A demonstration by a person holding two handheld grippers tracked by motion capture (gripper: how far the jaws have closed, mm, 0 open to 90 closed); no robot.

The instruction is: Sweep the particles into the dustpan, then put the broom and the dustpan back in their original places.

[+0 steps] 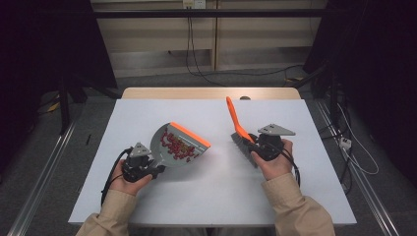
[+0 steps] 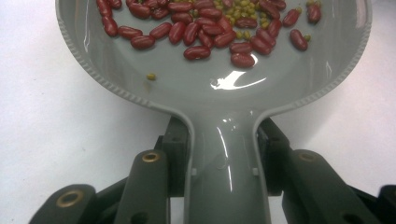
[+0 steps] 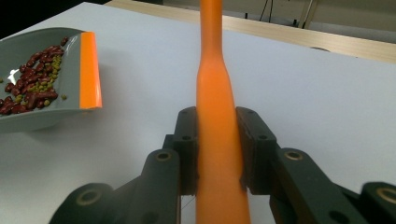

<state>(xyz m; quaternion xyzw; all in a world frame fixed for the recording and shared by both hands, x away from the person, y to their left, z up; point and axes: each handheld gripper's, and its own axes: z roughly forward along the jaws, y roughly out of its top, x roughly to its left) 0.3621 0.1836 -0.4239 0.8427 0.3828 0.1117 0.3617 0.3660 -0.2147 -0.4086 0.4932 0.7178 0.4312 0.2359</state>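
Observation:
A grey dustpan (image 1: pixel 164 140) with an orange lip (image 1: pixel 190 133) is held tilted above the white table, its pan loaded with red beans (image 1: pixel 178 146) and small green ones. My left gripper (image 1: pixel 147 164) is shut on the dustpan's handle (image 2: pixel 224 163); red beans (image 2: pixel 205 30) lie in the pan ahead of the jaws. My right gripper (image 1: pixel 259 144) is shut on the orange handle (image 3: pixel 217 126) of a small brush (image 1: pixel 237 122), whose grey bristles (image 1: pixel 243 147) point down toward the table. In the right gripper view the dustpan (image 3: pixel 28 84) sits to the left.
The white table top (image 1: pixel 211 196) spreads around both hands, with a wooden strip (image 1: pixel 211 93) along its far edge. Cables (image 1: pixel 196 59) trail over the floor behind, and dark stands rise at both sides.

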